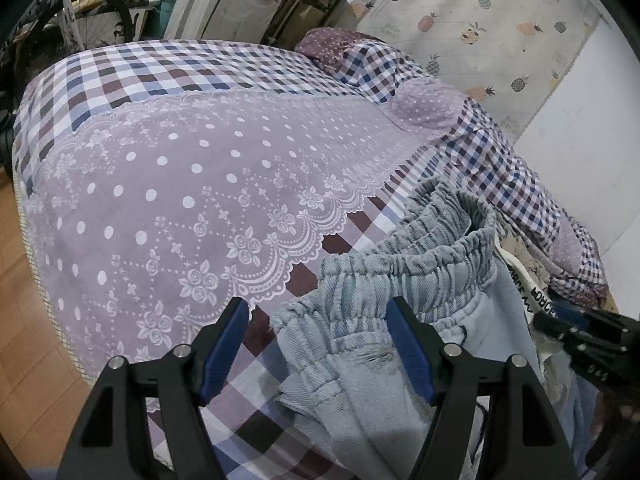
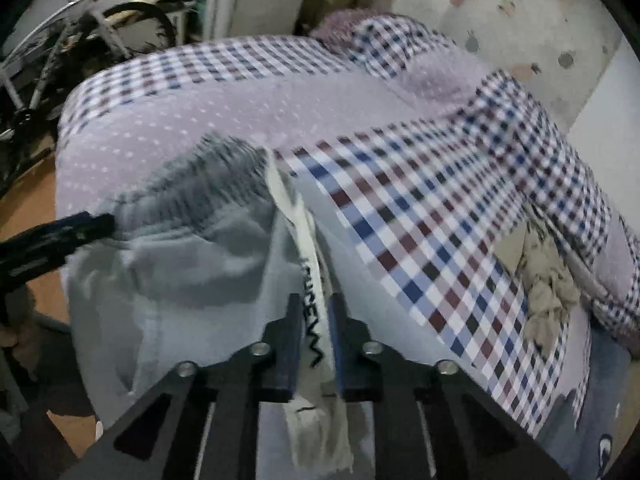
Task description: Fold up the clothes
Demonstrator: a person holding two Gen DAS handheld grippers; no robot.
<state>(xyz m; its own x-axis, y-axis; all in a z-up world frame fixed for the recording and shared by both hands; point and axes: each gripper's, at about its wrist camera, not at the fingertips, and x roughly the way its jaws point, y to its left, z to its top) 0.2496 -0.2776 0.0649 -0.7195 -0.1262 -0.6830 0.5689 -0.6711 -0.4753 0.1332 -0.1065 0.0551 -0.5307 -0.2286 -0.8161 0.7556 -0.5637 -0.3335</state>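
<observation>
The right gripper (image 2: 314, 334) has its jaws drawn narrow on a cream strip with black lettering (image 2: 310, 264), which runs up between the blue pads. Just left of that strip lies the pale grey-blue trousers (image 2: 176, 264), bunched on the checked bedspread (image 2: 420, 240). The left gripper (image 1: 320, 344) stands wide, holding nothing, over the trousers' gathered waistband (image 1: 404, 256), left of the strip.

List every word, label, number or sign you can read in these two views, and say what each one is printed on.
Black lettering on the white strap between the right gripper's fingers: letters visible, too blurred to read in both views.
Small pale wording among the pineapples on the wall sheet: too small to read.
Nothing else carries text.
</observation>
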